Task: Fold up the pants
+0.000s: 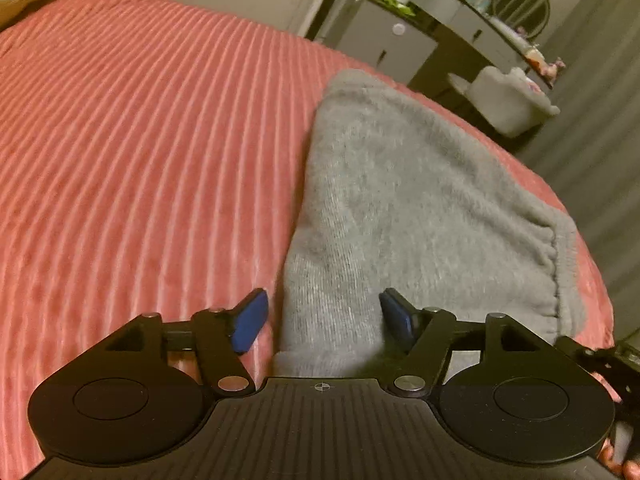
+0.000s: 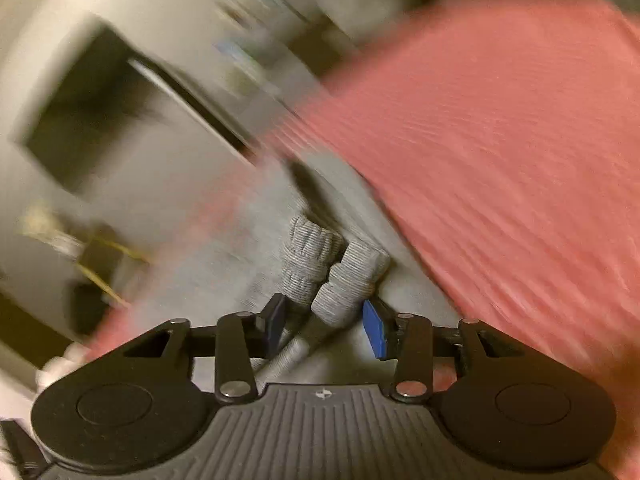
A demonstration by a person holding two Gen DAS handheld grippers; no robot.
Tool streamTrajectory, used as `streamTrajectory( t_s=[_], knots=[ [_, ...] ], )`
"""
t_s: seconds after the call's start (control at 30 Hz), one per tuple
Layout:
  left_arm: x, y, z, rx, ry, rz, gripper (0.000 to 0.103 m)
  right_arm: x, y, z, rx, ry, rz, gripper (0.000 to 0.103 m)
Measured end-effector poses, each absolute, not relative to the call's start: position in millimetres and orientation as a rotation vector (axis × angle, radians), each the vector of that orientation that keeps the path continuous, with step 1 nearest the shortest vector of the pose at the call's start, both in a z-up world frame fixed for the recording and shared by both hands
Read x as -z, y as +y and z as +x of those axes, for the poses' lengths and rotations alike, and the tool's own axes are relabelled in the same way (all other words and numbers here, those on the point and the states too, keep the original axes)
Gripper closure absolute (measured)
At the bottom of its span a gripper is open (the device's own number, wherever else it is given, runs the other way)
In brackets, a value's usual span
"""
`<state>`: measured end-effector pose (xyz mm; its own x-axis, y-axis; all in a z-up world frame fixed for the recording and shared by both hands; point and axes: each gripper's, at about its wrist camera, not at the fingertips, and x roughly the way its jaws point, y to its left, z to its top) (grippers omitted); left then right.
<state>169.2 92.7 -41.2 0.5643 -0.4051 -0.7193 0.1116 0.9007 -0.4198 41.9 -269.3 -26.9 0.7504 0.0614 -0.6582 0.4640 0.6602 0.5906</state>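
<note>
The soft grey fleece pants (image 1: 420, 208) lie folded near the right edge of the bed with the pink ribbed cover (image 1: 140, 140). The left gripper (image 1: 324, 320) hovers low and level over their near end, jaws wide, fabric between them ungripped. The right gripper (image 2: 324, 328), tilted in a blurred view, holds its jaws wide around the ribbed grey cuffs (image 2: 332, 276).

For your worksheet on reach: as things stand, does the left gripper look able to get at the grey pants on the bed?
Probably yes. The left gripper is open with the grey pants already between its fingers; nothing blocks it.
</note>
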Motion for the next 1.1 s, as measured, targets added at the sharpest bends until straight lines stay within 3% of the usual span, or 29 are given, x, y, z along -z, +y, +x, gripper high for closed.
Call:
streamTrajectory(
  t_s=[0.07, 0.23, 0.37, 0.43, 0.47, 0.57, 0.63, 0.67, 0.77, 0.87, 1.03, 1.1],
  knots=[
    [35.4, 93.7, 163.6, 0.297, 0.907, -0.345, 0.03, 29.4, -279.8, 28.8, 0.239, 0.669, 0.951, 0.061],
    [14.4, 83.8, 142.6, 0.296, 0.791, -0.215, 0.03, -11.9, -285.6, 7.3, 0.228, 0.519, 0.923, 0.059],
    [18.5, 64.8, 143.9, 0.344, 0.834, -0.149, 0.028, -16.7, -265.5, 28.4, 0.133, 0.505, 0.813, 0.06],
    [28.4, 59.5, 143.5, 0.33, 0.847, -0.078, 0.029, 5.2, -259.0, 41.7, 0.068, 0.545, 0.811, 0.064],
    [31.3, 59.5, 143.4, 0.337, 0.849, -0.081, 0.03, 19.8, -253.7, 47.2, 0.111, 0.618, 0.777, 0.09],
    [28.8, 67.9, 139.4, 0.314, 0.844, -0.124, 0.03, 35.1, -259.4, 43.6, 0.119, 0.671, 0.824, 0.091],
    [24.5, 71.3, 134.2, 0.3, 0.834, -0.144, 0.029, 25.2, -261.9, 34.9, 0.153, 0.666, 0.859, 0.083],
    [23.2, 74.3, 127.9, 0.292, 0.831, -0.153, 0.028, 22.7, -262.2, 29.0, 0.209, 0.668, 0.862, 0.058],
    [25.9, 73.0, 110.5, 0.31, 0.853, -0.151, 0.026, 34.4, -268.9, 12.1, 0.201, 0.657, 0.988, 0.052],
    [34.1, 63.9, 105.8, 0.331, 0.909, -0.111, 0.026, 43.0, -266.3, 9.6, 0.127, 0.668, 1.114, 0.033],
    [39.5, 64.4, 110.6, 0.281, 0.873, -0.096, 0.029, 42.0, -256.6, 23.0, 0.035, 0.645, 1.092, 0.033],
    [37.0, 69.1, 108.9, 0.271, 0.857, -0.12, 0.04, 41.1, -256.8, 27.2, 0.031, 0.651, 1.099, 0.034]
  ],
)
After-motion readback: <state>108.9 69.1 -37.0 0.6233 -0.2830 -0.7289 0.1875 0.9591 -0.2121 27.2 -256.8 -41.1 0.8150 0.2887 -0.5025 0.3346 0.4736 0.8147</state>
